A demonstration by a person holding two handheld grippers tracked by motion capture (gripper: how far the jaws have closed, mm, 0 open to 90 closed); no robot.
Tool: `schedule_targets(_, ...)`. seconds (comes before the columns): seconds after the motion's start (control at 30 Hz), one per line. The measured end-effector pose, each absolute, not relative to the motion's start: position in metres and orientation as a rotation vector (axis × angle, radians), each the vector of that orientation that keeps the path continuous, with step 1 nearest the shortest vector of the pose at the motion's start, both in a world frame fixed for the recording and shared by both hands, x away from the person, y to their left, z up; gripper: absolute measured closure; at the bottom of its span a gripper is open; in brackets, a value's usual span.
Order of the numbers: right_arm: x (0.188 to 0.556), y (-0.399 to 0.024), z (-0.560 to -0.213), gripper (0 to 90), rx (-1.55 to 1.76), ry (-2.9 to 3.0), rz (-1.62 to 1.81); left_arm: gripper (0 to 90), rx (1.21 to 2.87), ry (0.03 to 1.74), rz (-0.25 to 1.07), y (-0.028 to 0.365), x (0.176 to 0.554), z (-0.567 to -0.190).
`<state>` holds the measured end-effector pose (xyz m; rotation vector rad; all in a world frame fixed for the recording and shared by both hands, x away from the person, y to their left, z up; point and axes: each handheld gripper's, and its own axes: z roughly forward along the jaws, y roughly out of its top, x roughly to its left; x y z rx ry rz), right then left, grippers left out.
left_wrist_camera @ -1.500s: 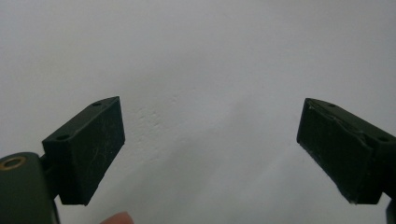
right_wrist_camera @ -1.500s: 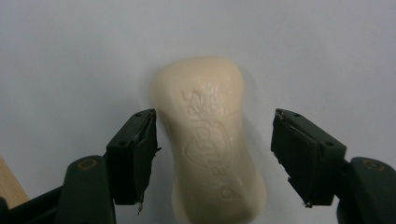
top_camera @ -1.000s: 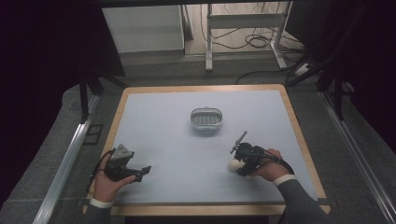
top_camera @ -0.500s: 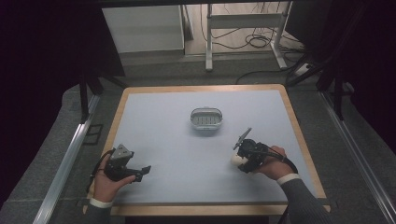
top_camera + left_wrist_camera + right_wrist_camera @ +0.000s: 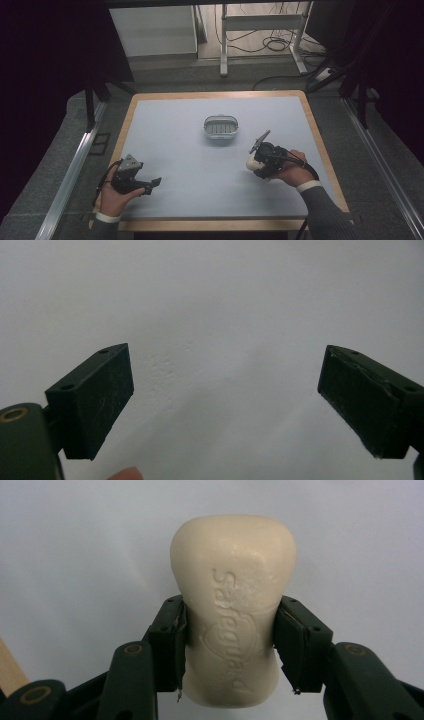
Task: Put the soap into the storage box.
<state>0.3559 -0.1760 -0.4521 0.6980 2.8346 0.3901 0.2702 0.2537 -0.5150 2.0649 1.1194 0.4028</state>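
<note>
On the pale blue wood-rimmed desk [image 5: 165, 125], the small oval slatted dish [image 5: 220, 126], likely a soap tray, lies ahead-left of your right gripper [image 5: 256, 162], whose fingers clamp the cream soap bar [image 5: 231, 605] across its waist, long axis pointing forward. Your left gripper [image 5: 150, 184] gapes wide, empty.

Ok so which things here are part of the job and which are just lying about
In the job:
- soap bar, clamped in the right claw
- soap dish, mid-table, probably its destination
- left claw, open and idle

Lying about:
- cables on the floor beyond the table
- white stand
</note>
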Motion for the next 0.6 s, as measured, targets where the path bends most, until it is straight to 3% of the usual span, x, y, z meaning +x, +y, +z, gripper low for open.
schedule_targets(0.6,0.375,-0.169,-0.437,49.5,0.687,2.810,0.397,8.1,2.069,1.117,0.402,0.253,0.270,-0.515)
